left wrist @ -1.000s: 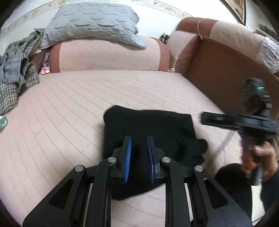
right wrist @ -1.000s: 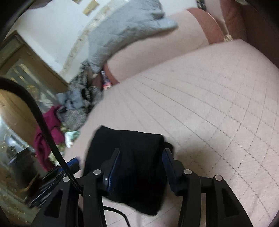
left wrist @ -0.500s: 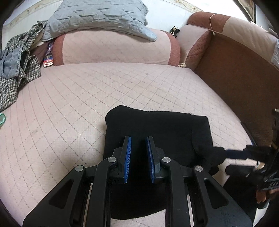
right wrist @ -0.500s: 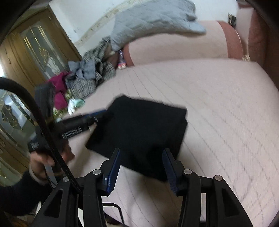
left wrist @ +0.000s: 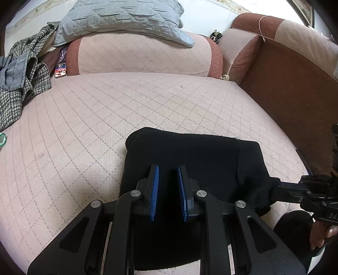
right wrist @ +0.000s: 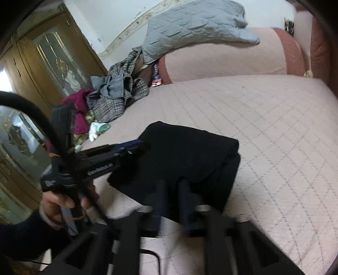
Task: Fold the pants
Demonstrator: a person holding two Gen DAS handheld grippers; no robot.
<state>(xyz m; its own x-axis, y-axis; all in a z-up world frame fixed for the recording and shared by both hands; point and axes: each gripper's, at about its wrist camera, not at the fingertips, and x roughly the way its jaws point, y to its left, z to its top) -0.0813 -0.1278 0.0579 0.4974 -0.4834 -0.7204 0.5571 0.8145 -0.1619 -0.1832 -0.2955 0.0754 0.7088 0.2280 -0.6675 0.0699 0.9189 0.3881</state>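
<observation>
Pants (left wrist: 190,152) lie folded on the pink sofa seat

The sofa seat (left wrist: 105,110) is soft and pink, with a sewn diamond pattern all over it. A grey quilted pillow (left wrist: 122,19) sits on top of the round back cushion (left wrist: 143,57). A checked coat (left wrist: 19,84) is piled with other clothes at the far left end. Past the sofa stands a wooden door with glass panes (right wrist: 48,55).

The pants are black and folded into a thick, almost square bundle near the front edge of the seat. The far edge is straight and neat. The near right corner is pulled up into a little bunch.

The right gripper (left wrist: 274,187) pinches that bunch. Its jaws have just been closing, and the cloth is caught between them. In its own view the fingers are too blurry to check.

The left gripper (left wrist: 167,169) is over the left half of the pants, with its tips at their left edge. Its blue pads stand a little apart, but I cannot tell if cloth is nipped between them.
</observation>
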